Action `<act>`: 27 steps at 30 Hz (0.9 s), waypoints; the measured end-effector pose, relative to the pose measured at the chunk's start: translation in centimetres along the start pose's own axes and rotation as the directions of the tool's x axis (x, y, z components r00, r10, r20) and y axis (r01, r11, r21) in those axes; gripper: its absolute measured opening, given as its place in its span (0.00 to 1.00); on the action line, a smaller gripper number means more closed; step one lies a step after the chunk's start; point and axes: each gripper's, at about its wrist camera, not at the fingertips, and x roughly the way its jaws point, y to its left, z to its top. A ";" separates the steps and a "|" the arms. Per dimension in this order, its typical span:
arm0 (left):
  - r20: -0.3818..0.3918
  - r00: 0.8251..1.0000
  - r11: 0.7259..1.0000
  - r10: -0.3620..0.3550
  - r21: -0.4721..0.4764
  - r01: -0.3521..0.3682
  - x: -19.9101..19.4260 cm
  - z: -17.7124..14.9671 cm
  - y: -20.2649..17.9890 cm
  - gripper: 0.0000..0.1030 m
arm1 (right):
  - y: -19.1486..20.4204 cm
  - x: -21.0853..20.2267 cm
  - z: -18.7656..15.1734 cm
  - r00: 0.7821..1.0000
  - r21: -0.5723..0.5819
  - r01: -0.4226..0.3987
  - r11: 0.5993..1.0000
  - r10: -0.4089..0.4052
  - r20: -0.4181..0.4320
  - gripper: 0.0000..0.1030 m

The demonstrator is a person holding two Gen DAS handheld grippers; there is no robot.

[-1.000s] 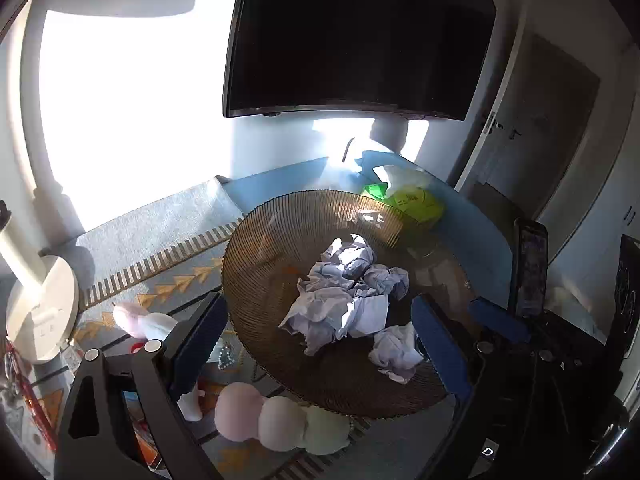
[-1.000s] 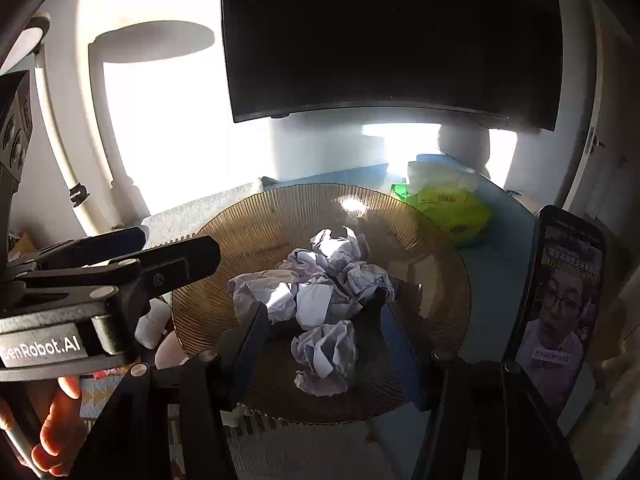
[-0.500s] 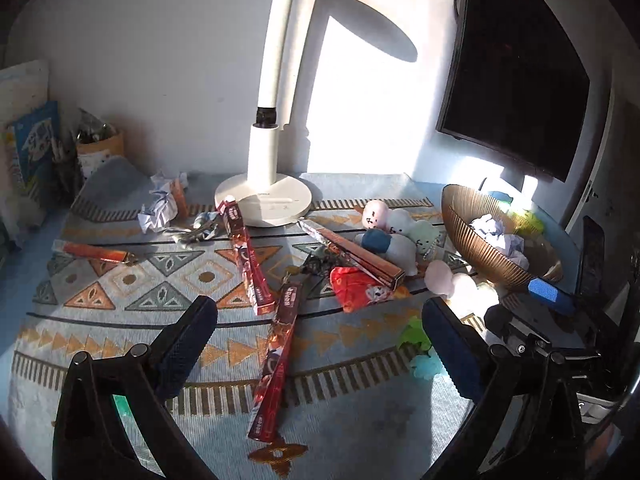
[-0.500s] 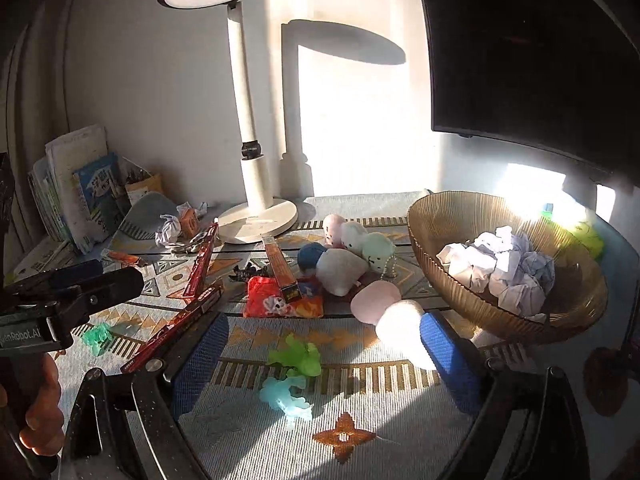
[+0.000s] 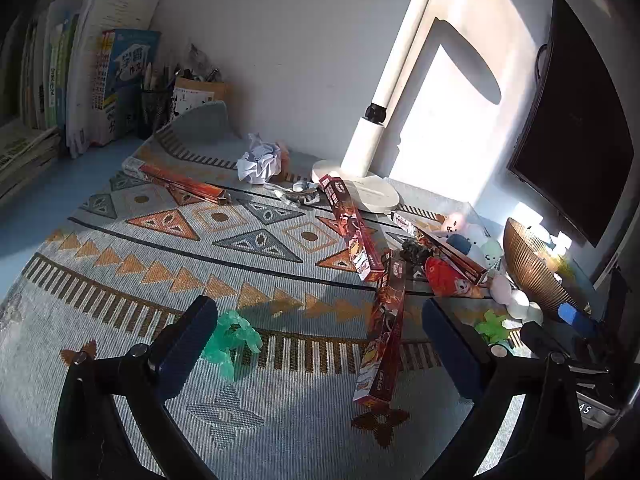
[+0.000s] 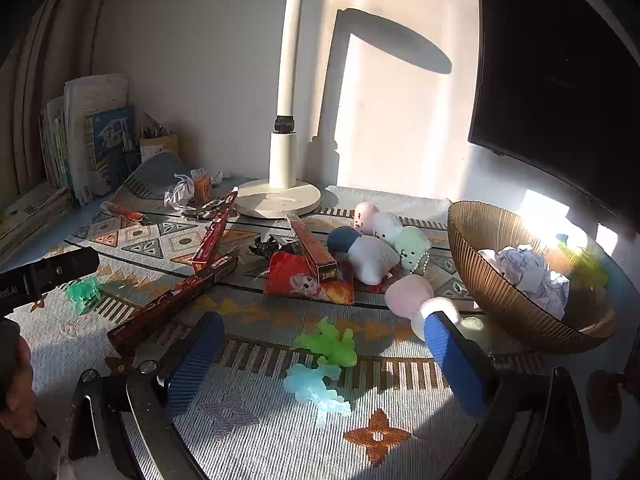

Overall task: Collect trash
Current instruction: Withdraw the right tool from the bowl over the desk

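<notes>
A crumpled white paper ball [image 5: 259, 162] [image 6: 179, 195] lies at the far side of the patterned mat, left of the lamp base [image 5: 356, 190]. The ribbed amber bowl [image 6: 496, 292] [image 5: 528, 264] at the right holds several crumpled papers [image 6: 528, 270]. My left gripper [image 5: 320, 344] hovers open over the mat's near part, nothing between its fingers. My right gripper [image 6: 324, 364] is open too, above a green jelly toy [image 6: 330, 344] and a blue one [image 6: 316, 390]. The left gripper's body [image 6: 48, 274] shows at the left edge of the right wrist view.
Long red boxes [image 5: 352, 226] [image 5: 382, 332] [image 6: 176, 294], a red snack bag [image 6: 308, 278], plush toys [image 6: 376, 248] and a teal jelly toy [image 5: 232, 338] litter the mat. Books [image 5: 100, 80] and a pen holder [image 5: 156, 110] stand back left. A dark monitor [image 6: 560, 60] hangs at the right.
Both grippers have pulled back from over the bowl and swung left across the mat. The bowl now sits at the right edge of both views; the far paper ball has come into view.
</notes>
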 end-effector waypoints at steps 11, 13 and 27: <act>0.003 1.000 0.999 -0.004 0.032 0.004 -0.1 -0.2 -0.5 0.99 | 0.2 0.4 -0.1 1.000 -0.015 0.006 1.000 -0.006 -0.019 0.98; -0.002 1.000 1.000 -0.011 0.015 0.011 0.0 -0.2 -0.2 0.99 | 0.3 0.4 -0.2 1.000 -0.018 0.006 1.000 -0.006 -0.021 0.98; -0.027 0.999 0.997 -0.039 -0.061 0.037 0.6 0.0 1.3 0.99 | 0.4 0.5 -0.1 1.000 -0.021 -0.005 1.000 0.005 -0.027 0.98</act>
